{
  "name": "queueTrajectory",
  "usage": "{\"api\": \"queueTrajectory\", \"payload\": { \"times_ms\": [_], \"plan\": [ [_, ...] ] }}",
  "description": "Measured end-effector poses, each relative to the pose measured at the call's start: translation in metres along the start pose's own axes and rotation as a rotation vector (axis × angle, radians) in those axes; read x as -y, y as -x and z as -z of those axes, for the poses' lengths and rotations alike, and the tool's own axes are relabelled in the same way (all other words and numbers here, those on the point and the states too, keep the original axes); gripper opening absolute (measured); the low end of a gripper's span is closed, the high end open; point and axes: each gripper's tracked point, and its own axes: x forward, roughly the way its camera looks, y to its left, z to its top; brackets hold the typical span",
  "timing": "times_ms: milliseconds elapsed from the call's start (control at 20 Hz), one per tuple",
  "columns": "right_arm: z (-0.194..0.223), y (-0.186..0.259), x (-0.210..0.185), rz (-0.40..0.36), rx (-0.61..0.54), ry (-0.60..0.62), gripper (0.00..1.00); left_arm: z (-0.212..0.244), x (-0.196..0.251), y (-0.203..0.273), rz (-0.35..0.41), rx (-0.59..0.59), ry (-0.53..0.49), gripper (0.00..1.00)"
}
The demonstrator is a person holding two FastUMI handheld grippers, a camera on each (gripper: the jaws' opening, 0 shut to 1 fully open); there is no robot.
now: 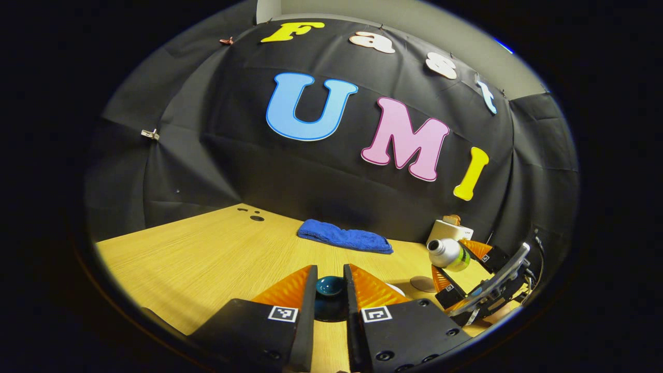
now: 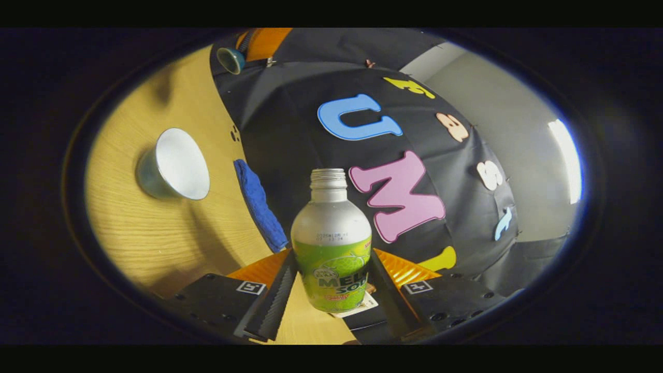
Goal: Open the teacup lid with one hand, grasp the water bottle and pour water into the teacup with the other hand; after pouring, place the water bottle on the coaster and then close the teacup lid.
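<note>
The bottle [image 2: 331,243], uncapped and tilted toward the open teacup [image 2: 175,165] on the bench [image 2: 134,228], is gripped at its labelled middle by the right tongs [image 2: 331,290]. Metal, smooth, likely slippery. "MEL… SO…" can be read. The lid [image 1: 330,286] is clamped in the left tongs [image 1: 330,290].

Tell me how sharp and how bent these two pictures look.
Left gripper view: sharp, fisheye bows the table edge, lid knob shows glare. Right gripper view: rolled sideways, softer, bottle clear, teacup stretched and casting a shadow.
</note>
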Motion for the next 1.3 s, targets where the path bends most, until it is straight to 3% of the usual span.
{"api": "queueTrajectory", "payload": {
  "times_ms": [300, 900, 1300],
  "plan": [
    [-0.009, 0.000, 0.003, 0.009, 0.028, 0.104, 0.80, -0.002, 0.000, 0.000, 0.001, 0.007, -0.005, 0.30],
    [-0.014, 0.008, -0.021, -0.151, 0.047, 0.356, 0.80, -0.001, -0.002, -0.001, 0.004, 0.003, 0.006, 0.30],
    [-0.014, 0.010, -0.026, -0.199, 0.069, 0.481, 0.80, 0.000, -0.008, -0.001, 0.000, -0.004, 0.023, 0.30]
  ]
}}
